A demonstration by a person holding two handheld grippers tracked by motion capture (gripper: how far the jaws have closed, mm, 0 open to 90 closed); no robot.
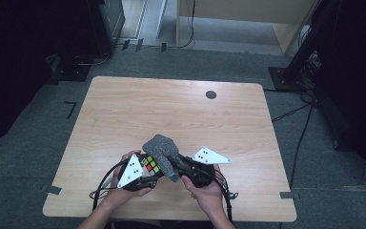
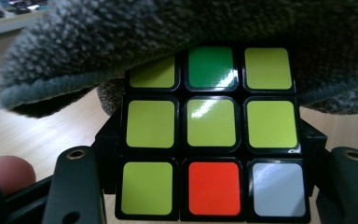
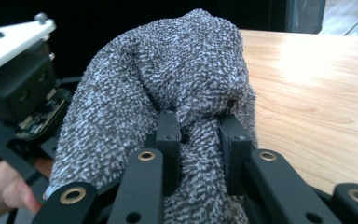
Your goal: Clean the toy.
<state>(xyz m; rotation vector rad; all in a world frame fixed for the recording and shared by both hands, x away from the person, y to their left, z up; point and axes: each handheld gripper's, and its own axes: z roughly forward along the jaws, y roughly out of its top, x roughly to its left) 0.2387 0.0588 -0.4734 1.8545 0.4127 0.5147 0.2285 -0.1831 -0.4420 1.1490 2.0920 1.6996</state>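
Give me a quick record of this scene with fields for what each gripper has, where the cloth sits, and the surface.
left gripper: shut on the Rubik's cube
cube face toward left gripper view: mostly yellow, with one green, one red, one white sticker
right gripper: shut on the grey cloth
cloth position: draped over the cube's top
surface: wooden table

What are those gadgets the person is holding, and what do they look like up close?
Two handheld grippers. The left gripper and the right gripper are black, each topped by a pale three-cornered plate with small dark dots. Black cables trail from them. The jaws are flat black linked bars with brass-coloured rivets. No sleeves show at the forearms.
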